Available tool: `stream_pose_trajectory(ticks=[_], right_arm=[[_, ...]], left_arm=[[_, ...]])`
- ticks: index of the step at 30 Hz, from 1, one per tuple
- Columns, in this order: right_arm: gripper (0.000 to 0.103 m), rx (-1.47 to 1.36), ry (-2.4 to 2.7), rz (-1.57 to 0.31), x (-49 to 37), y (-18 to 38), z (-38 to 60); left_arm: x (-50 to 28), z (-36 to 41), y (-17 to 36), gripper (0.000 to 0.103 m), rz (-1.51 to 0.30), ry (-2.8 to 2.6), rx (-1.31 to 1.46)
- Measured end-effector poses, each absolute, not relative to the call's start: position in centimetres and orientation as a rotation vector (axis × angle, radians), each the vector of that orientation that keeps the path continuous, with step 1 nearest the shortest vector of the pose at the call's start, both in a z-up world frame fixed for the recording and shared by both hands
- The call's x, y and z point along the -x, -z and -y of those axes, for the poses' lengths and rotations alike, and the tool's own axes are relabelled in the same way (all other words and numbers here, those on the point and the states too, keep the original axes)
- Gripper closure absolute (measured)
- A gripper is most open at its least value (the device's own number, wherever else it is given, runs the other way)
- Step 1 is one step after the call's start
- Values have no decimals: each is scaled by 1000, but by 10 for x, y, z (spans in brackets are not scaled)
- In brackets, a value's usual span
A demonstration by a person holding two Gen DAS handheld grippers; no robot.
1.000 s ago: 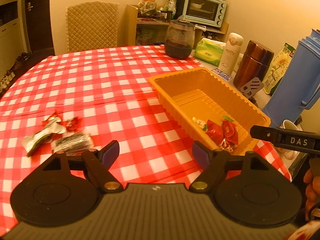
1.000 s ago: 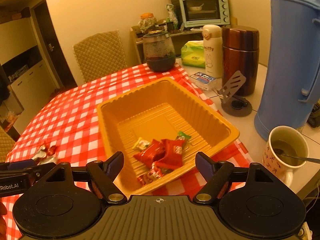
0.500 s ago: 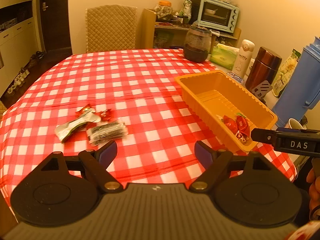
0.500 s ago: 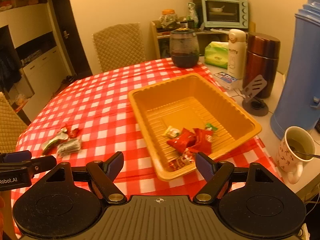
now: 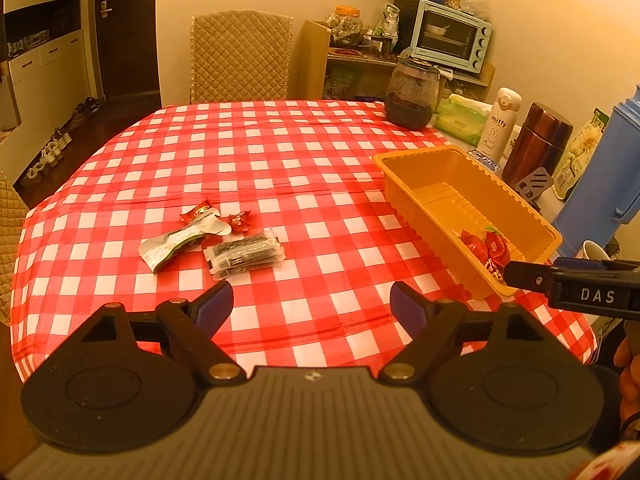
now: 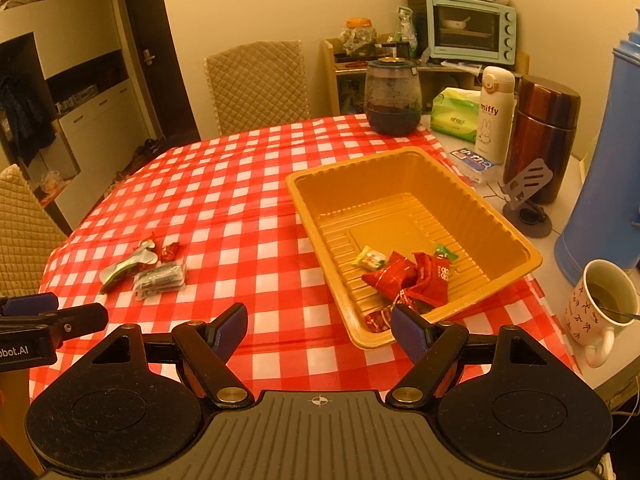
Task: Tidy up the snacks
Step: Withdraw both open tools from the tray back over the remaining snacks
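An orange tray [image 6: 492,216] [image 5: 448,164] sits on the red checked tablecloth at the right. Inside lie red snack packets [image 6: 412,280] [image 5: 486,246] and a small yellow-green candy [image 6: 370,258]. Loose snacks lie on the cloth to the left: a white-green packet [image 5: 180,240] [image 6: 124,266], a dark clear-wrapped packet [image 5: 244,254] [image 6: 160,278] and two small red candies [image 5: 239,219] [image 6: 170,250]. My left gripper [image 5: 311,306] is open and empty, above the table's near edge. My right gripper [image 6: 319,332] is open and empty, near the tray's front corner.
A dark glass jar [image 6: 394,98], tissue pack [image 6: 456,116], white bottle [image 6: 494,114], brown flask [image 6: 544,136], blue thermos [image 6: 612,168] and a mug [image 6: 600,308] stand at the right. A quilted chair [image 5: 240,56] is beyond the table. A toaster oven [image 6: 468,28] sits on a shelf.
Both grippers have pulled back and up from the table, so more of the cloth and the loose snacks shows. Both stay open and empty. The snacks have not moved.
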State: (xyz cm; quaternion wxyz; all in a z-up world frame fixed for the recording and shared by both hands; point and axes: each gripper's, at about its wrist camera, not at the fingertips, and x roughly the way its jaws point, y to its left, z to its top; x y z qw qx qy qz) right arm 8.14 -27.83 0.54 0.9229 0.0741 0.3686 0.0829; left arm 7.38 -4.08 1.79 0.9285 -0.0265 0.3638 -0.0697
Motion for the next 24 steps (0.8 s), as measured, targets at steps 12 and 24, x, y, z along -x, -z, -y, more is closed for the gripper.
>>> stream_pose_trajectory(ticks=[12, 24], right_arm=[[25, -140, -192, -765, -84, -3, 268], [25, -126, -217, -775, -90, 1, 255]], left_arm=[[-73, 30, -17, 19, -746, 131, 56], [-73, 17, -14, 19, -754, 105, 60]])
